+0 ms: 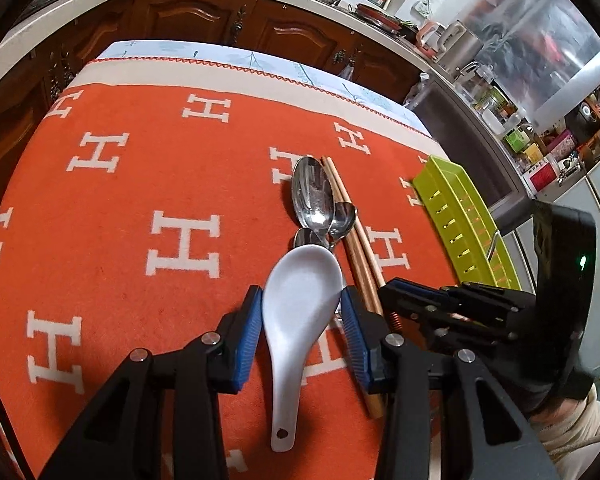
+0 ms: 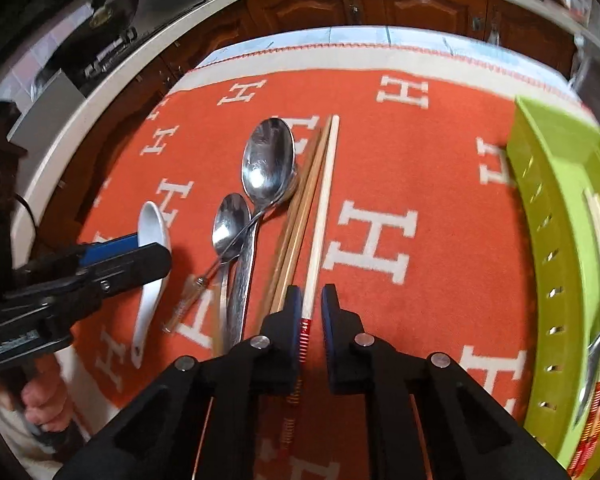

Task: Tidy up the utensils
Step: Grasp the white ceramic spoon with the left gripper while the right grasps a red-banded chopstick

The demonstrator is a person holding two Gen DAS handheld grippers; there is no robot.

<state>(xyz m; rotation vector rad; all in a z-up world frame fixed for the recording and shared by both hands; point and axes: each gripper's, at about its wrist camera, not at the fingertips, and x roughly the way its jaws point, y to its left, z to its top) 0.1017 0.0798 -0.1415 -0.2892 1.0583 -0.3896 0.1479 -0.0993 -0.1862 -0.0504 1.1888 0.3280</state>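
Observation:
A white ceramic spoon (image 1: 300, 300) lies on the orange cloth between the blue pads of my left gripper (image 1: 302, 312), whose jaws touch or nearly touch its bowl on both sides. It also shows in the right wrist view (image 2: 150, 256). A large metal spoon (image 2: 266, 160), a small metal spoon (image 2: 230, 226) and brown chopsticks (image 2: 296, 216) lie in the middle. My right gripper (image 2: 311, 300) straddles a pale chopstick (image 2: 324, 200) with a red-striped end, jaws narrowly apart. The left gripper shows in the right wrist view (image 2: 128, 252).
A green slotted tray (image 2: 560, 240) at the right holds a pale chopstick and a metal utensil; it also shows in the left wrist view (image 1: 464, 224). The table's orange cloth (image 1: 140, 160) ends before wooden cabinets and a cluttered counter.

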